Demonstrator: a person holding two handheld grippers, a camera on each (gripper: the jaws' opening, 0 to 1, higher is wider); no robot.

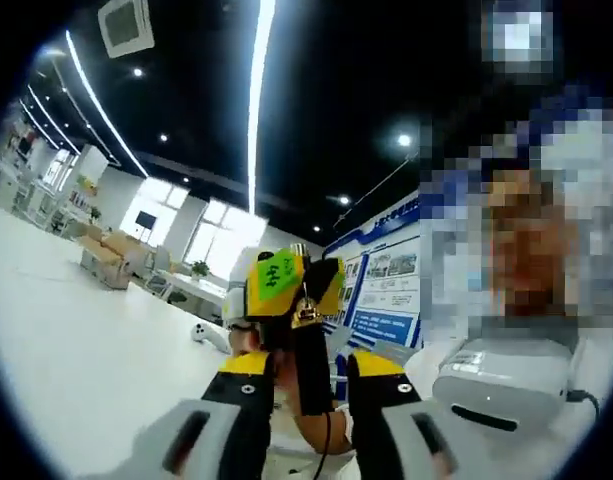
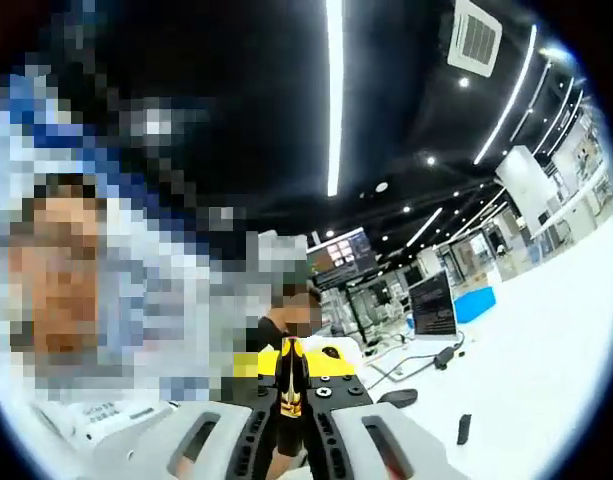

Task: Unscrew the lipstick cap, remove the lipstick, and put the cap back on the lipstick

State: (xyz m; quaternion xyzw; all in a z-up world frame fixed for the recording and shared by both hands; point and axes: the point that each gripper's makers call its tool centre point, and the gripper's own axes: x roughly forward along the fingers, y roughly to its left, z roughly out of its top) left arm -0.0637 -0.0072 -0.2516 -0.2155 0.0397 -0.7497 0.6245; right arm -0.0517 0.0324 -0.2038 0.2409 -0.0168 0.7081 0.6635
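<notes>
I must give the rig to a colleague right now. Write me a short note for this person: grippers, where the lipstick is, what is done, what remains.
Left gripper: shut on the lipstick, a black tube with a gold band, held up above the white table.
Right gripper: shut on the same lipstick from the opposite end.
Done: the lipstick is lifted and held between both grippers.
Cannot tell: whether the cap is already loosened.
Left: unscrew the cap, take out the lipstick, put the cap back.
</notes>
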